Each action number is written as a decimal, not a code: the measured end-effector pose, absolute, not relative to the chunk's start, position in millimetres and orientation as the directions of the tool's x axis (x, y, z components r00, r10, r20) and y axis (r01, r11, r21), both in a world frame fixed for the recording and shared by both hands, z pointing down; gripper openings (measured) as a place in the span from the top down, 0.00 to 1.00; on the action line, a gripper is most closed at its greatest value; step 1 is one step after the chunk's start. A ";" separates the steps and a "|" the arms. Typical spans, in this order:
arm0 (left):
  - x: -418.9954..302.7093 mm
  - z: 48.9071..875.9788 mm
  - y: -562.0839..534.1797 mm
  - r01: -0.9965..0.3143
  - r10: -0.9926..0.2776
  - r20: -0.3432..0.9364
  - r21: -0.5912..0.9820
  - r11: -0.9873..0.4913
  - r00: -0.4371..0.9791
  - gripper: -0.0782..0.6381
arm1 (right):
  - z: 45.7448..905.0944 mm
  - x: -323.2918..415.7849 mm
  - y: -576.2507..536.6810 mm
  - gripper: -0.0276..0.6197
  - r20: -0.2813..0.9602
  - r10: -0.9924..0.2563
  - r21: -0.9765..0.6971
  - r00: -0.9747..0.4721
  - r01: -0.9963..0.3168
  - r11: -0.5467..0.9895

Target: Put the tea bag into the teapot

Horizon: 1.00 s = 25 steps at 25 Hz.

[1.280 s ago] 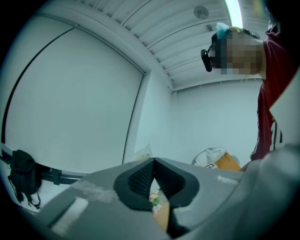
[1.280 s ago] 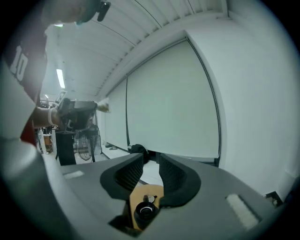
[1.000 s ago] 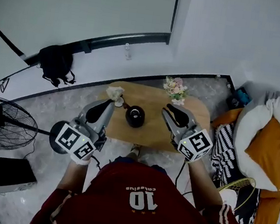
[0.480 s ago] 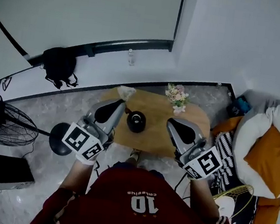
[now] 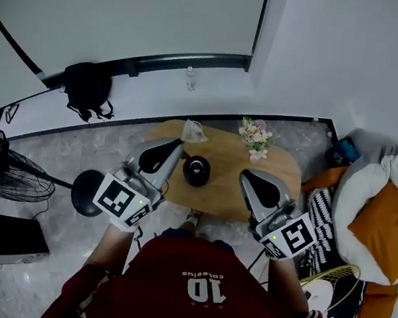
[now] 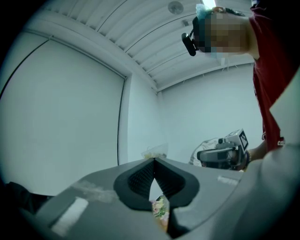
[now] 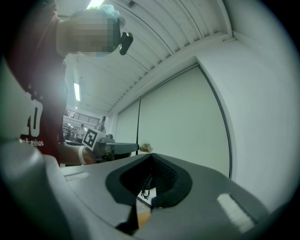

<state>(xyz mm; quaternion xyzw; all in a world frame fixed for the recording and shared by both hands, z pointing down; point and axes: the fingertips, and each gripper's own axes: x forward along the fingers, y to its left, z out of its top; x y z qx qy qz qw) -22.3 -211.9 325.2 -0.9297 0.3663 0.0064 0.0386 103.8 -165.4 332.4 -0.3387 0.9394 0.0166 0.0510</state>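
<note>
Left gripper (image 5: 181, 142): jaws pressed together, tips pinching the tea bag (image 5: 194, 130).
Right gripper (image 5: 243, 173): jaws closed together, nothing between them.
Tea bag: just left of the teapot (image 5: 197, 170), on its far side.
Teapot: on the wooden table (image 5: 228, 158), between both grippers.
</note>
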 end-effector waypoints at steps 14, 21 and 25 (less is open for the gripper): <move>-33.3 357.2 -233.1 -0.687 -0.689 0.012 -0.064 -0.724 0.724 0.89 | 345.5 100.8 -177.4 0.97 -0.091 -0.636 -0.032 -0.766 -0.636 0.771; -35.8 387.2 -253.3 -0.683 -0.690 0.044 -0.106 -0.723 0.723 0.89 | 361.6 104.7 -190.1 0.97 -0.067 -0.658 -0.055 -0.750 -0.656 0.753; -36.9 416.6 -264.6 -0.684 -0.695 0.087 -0.130 -0.718 0.713 0.89 | 372.7 100.4 -193.5 0.97 -0.048 -0.659 -0.068 -0.751 -0.656 0.752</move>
